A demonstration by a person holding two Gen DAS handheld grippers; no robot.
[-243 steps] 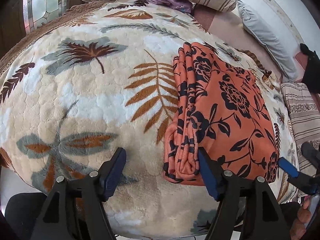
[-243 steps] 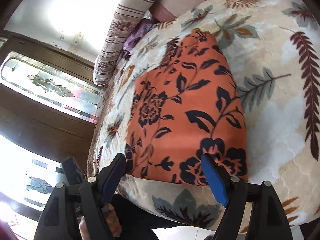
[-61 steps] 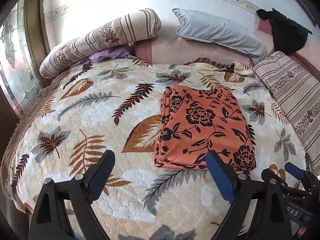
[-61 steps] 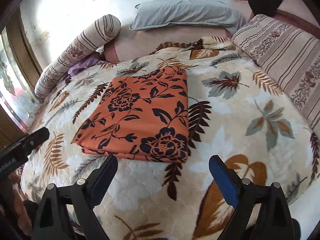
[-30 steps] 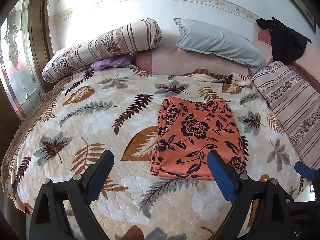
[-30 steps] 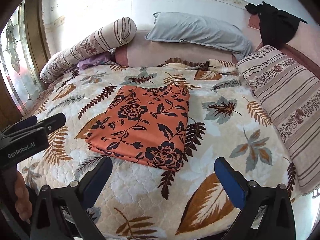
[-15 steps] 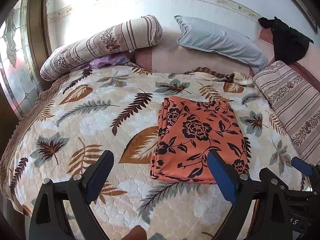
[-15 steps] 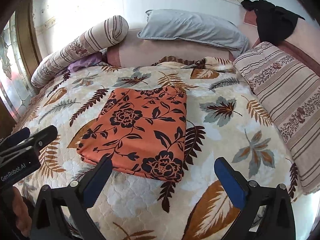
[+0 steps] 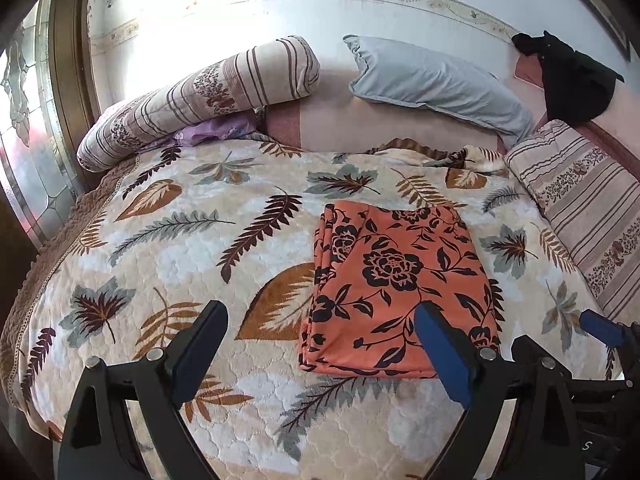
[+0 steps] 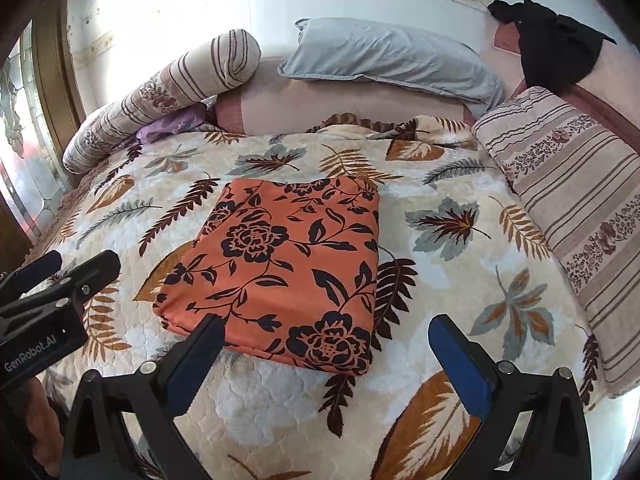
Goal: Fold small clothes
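Left hand-held gripper [image 9: 320,340] wide open, holds nothing. Right hand-held gripper [image 10: 326,354] wide open too, empty. Just ahead of both: folded orange flower cloth [image 10: 288,264] flat on leaf blanket [image 10: 440,280]. Far behind cloth: striped roll pillow [image 9: 200,96], gray pillow [image 9: 436,80].

Two wrist views from the foot of the bed, both facing its head

Each looks forward past its own spread fingers, held back from the folded orange cloth [image 9: 396,284] [image 10: 288,264]; both share it, the leaf-print blanket [image 9: 200,248] [image 10: 460,280] and the far pillows.
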